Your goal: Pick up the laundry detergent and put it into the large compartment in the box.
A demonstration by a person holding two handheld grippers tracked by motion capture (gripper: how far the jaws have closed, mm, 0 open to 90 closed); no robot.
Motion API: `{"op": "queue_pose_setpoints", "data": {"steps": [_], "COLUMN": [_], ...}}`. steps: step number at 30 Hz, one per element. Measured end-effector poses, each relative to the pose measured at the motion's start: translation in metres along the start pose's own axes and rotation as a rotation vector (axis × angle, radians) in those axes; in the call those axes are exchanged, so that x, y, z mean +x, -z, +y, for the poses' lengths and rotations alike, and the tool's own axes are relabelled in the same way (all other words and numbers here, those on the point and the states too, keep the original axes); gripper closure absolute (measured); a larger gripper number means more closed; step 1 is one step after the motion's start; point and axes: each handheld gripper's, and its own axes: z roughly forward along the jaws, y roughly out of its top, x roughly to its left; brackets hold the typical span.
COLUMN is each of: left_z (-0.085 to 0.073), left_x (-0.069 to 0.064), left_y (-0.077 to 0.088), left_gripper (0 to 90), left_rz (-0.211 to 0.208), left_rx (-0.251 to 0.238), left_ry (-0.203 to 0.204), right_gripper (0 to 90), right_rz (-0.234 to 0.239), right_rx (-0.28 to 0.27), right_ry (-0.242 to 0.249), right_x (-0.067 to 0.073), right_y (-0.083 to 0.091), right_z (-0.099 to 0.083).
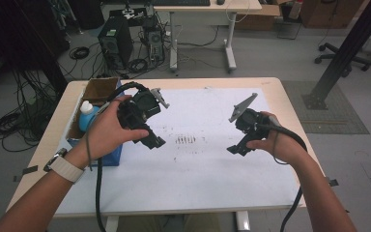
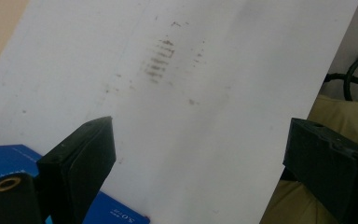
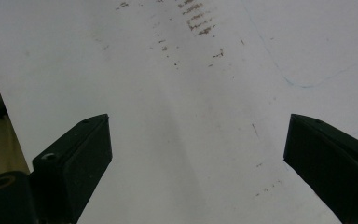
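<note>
A person's two hands hold my grippers above a white sheet [image 1: 198, 164] that covers the table. My left gripper [image 1: 152, 140] is at the left, near the blue box, tilted down toward the middle of the sheet. It is open with nothing between its jaws [image 2: 200, 154]. My right gripper [image 1: 237, 147] is at the right, also tilted down and inward. It is open and empty too [image 3: 198, 154]. A patch of dark smudges [image 1: 185, 139] marks the sheet between them.
A blue box [image 1: 110, 155] sits at the table's left edge, with a white bottle with a blue cap [image 1: 86, 115] and a brown cardboard box [image 1: 99, 89] behind it. Beyond the table are computer towers [image 1: 115, 44], cables and a desk.
</note>
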Motion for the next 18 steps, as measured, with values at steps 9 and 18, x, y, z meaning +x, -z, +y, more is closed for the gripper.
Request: {"op": "queue_pose_setpoints", "data": {"steps": [9, 18], "left_z": [0.0013, 0.0012], "left_x": [0.0012, 0.0023], "left_y": [-0.0018, -0.0015], "left_gripper": [9.2, 9.3], "left_rz": [-0.001, -0.002], "left_rx": [0.001, -0.002], "left_ry": [0.002, 0.005], "right_gripper": [7.8, 7.8], "right_rz": [-0.001, -0.001], "right_rx": [-0.003, -0.004], "right_ry": [-0.003, -0.005], "right_x": [-0.0017, -0.0023], "right_y": [-0.0001, 0.0], "right_z": [-0.0018, -0.0033]}}
